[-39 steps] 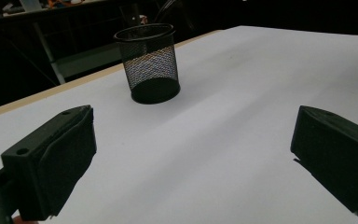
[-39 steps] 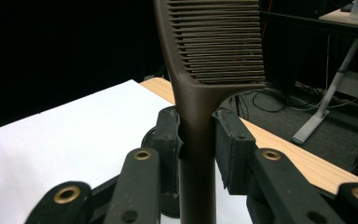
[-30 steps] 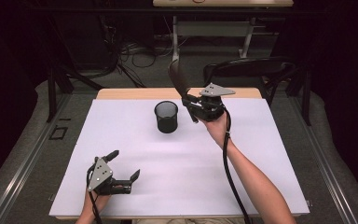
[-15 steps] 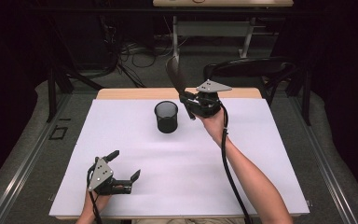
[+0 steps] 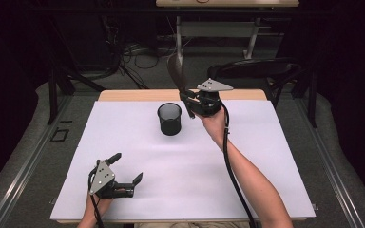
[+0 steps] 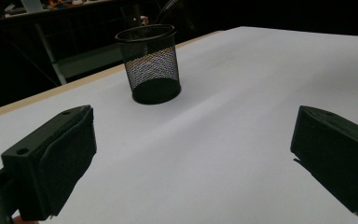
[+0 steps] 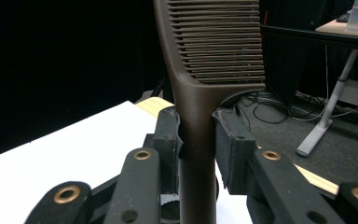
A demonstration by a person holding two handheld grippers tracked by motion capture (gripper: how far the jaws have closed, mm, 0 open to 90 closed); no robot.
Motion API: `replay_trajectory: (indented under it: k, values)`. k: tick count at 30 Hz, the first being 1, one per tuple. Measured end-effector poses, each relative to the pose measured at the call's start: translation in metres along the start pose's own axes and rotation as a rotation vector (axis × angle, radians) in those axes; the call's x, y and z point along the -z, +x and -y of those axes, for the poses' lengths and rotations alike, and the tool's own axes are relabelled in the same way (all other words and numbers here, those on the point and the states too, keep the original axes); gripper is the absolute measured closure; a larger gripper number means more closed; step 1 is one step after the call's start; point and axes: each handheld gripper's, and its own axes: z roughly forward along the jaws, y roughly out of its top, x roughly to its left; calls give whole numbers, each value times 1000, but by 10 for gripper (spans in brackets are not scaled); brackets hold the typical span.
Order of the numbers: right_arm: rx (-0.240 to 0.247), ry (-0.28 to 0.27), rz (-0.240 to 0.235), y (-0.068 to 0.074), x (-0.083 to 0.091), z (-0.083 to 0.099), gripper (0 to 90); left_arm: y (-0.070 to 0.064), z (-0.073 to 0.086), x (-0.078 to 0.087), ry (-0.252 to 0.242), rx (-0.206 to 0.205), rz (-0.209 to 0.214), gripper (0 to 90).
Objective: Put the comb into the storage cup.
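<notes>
A dark brown comb (image 7: 200, 70) stands upright, its handle clamped between the jaws of my right gripper (image 7: 196, 140). In the high view the right gripper (image 5: 190, 102) is raised near the table's far edge, just right of a black mesh cup (image 5: 170, 118), and the comb (image 5: 176, 71) sticks up above it. The mesh cup (image 6: 150, 63) stands upright on the white table and looks empty. My left gripper (image 5: 124, 167) rests low near the front left with its jaws wide apart and nothing between them; its pads (image 6: 70, 158) frame the cup from a distance.
A white sheet (image 5: 185, 166) covers the table, with a wooden strip (image 5: 138, 95) along the far edge. Behind the table lie cables (image 5: 142, 52) on a dark floor, a black chair (image 5: 261, 71) and a desk frame (image 5: 252, 33).
My right gripper has lifted slightly and shifted the comb a little left, toward the space above the cup. The left gripper has stayed where it was.
</notes>
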Motion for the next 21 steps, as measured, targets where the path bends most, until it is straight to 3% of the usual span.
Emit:
replay_trajectory:
  k: [21]
  values:
    - [-2, -44, 21, -1, -13, 0, 722, 0, 0, 0, 3, 4, -1, 1]
